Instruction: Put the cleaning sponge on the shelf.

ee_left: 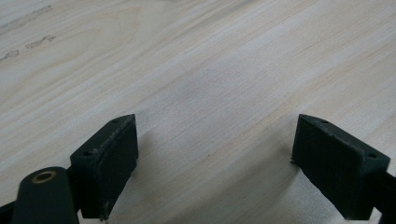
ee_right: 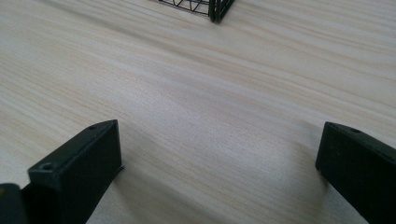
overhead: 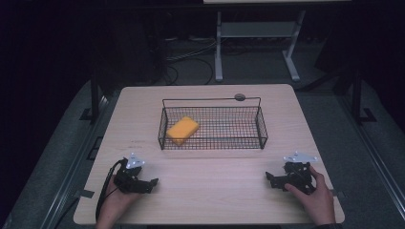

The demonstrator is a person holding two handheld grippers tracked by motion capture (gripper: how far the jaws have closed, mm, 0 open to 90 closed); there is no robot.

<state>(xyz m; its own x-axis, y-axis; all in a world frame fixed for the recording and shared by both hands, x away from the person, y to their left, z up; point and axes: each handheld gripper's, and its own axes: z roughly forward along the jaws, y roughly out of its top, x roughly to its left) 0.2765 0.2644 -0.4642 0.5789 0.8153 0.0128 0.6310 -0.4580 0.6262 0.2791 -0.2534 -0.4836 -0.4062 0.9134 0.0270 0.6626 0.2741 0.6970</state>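
A yellow sponge (overhead: 182,129) lies in the left part of a black wire basket (overhead: 261,129) at the middle of the wooden table (overhead: 210,191). My left gripper (overhead: 154,184) rests near the front left of the table, held by a hand, its jaws open over bare wood (ee_left: 215,140). My right gripper (overhead: 269,178) rests at the front right, also open with nothing between its jaws (ee_right: 219,154). A corner of the basket (ee_right: 215,8) shows at the top of the right gripper view.
A small dark round cap (overhead: 239,97) sits at the table's far edge behind the basket. A white table frame (overhead: 218,47) and cables stand on the floor beyond. Bare wood lies between the two grippers and the basket.
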